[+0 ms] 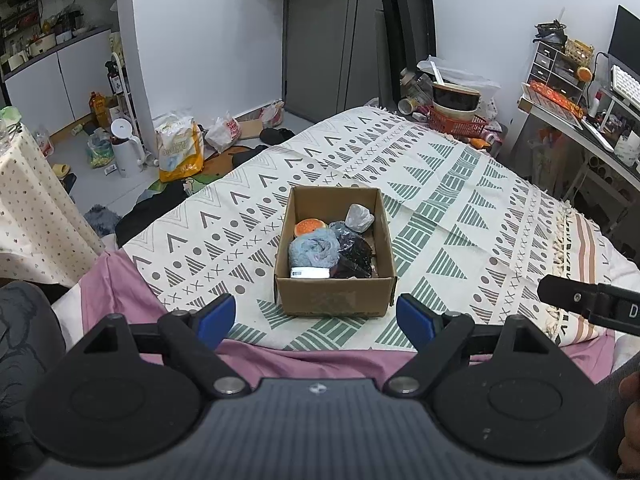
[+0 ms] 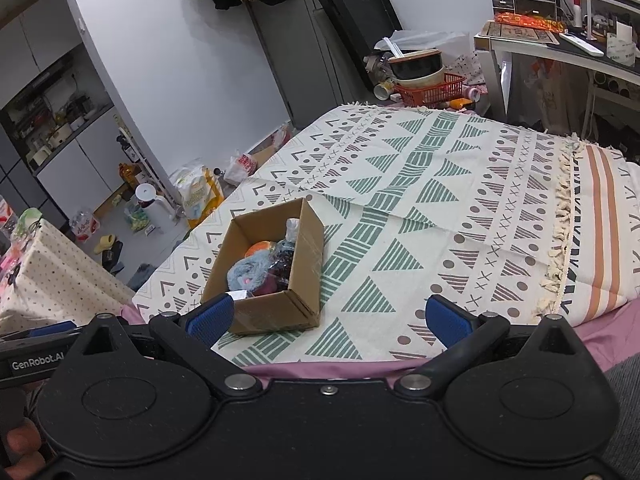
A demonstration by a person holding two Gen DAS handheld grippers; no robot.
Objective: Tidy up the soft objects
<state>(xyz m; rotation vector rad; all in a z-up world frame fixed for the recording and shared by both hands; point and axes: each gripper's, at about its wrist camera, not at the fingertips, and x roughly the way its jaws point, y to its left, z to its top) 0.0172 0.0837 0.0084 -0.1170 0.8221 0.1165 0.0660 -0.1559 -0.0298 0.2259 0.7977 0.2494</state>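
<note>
While both grippers hang back at the near edge of the bed, the open brown cardboard box sits out on the cream blanket with green and grey geometric print, already holding the soft things. The left gripper has its blue-padded jaws spread wide with nothing between them, and the box lies straight ahead of it, short side facing, long axis running away from the camera. The right gripper is likewise spread and empty; from its view the box lies ahead and to the left, turned at a slant. So the left hand is judged the nearer and better lined up — any reach into the box would go forward and slightly down from there.

Inside, a fluffy blue-grey yarn ball fills the near left, a small orange burger-shaped plush peeks out behind it, a crumpled grey wad rests at the far right, and a dark shiny bundle lies at the near right. A white label shows by the near wall.

No soft item is seen loose on the blanket, so the sorting looks close to done. The box's near wall hides its floor, and what the dark bundle is cannot be made out.
</note>
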